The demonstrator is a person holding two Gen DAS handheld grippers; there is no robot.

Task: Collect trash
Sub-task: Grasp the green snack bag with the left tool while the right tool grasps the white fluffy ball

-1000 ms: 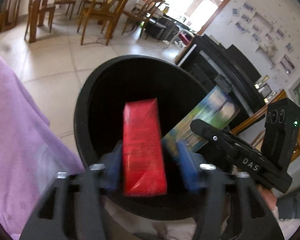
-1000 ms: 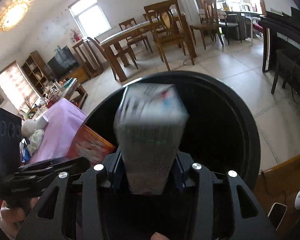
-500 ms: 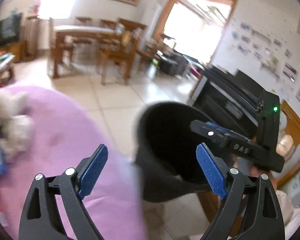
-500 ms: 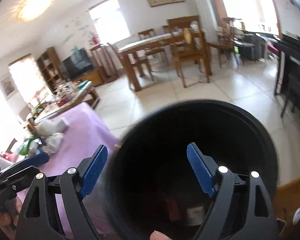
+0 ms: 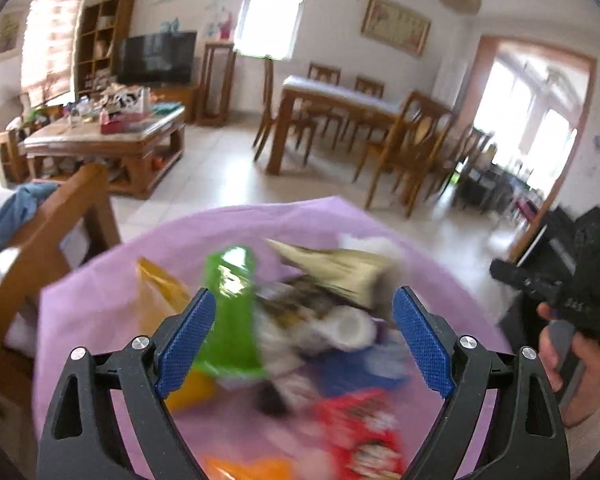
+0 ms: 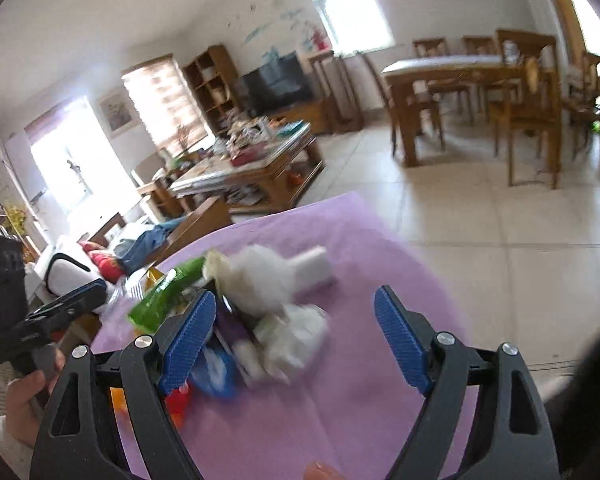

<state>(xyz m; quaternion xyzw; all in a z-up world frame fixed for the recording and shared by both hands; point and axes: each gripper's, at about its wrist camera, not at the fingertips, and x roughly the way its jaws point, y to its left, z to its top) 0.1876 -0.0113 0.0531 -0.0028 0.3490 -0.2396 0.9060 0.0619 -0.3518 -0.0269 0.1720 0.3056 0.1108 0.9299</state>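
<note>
- The left gripper (image 5: pixel 300 336) tilts down over a table draped in a purple cloth (image 5: pixel 100 304), its two blue pads (image 5: pixel 184 344) spread wide with nothing pinched between them.
- The right gripper (image 6: pixel 296 332) tilts down over the same cloth from the other side, its two blue pads (image 6: pixel 400 340) likewise wide apart and empty.
- Each camera catches the other tool: the right gripper, held in a hand (image 5: pixel 568 364), shows at the right edge of the left view; the left gripper, held in a hand (image 6: pixel 24 392), shows at the left edge of the right view.
- The trash lies in one blurred heap on the cloth, beyond and between the fingertips of both tools, touched by neither.
- Seen past the left pads: one green packet (image 5: pixel 232 312) just beside the left pad, one yellow wrapper (image 5: pixel 160 292) outside that pad, one gold foil wrapper (image 5: pixel 340 268) beyond the gap, one red packet (image 5: pixel 360 432) low between the fingers, one orange scrap (image 5: pixel 244 468) at the bottom edge.
- Seen past the right pads: white crumpled tissue (image 6: pixel 268 276) in at least two wads, one white block (image 6: pixel 312 268) beyond the gap, one blue-and-white item (image 6: pixel 216 372) by the left pad; motion blur hides any finer count.
- Behind: one coffee table (image 5: pixel 104 144), one dining table (image 5: pixel 340 100) with several chairs, one television (image 5: pixel 156 58).
</note>
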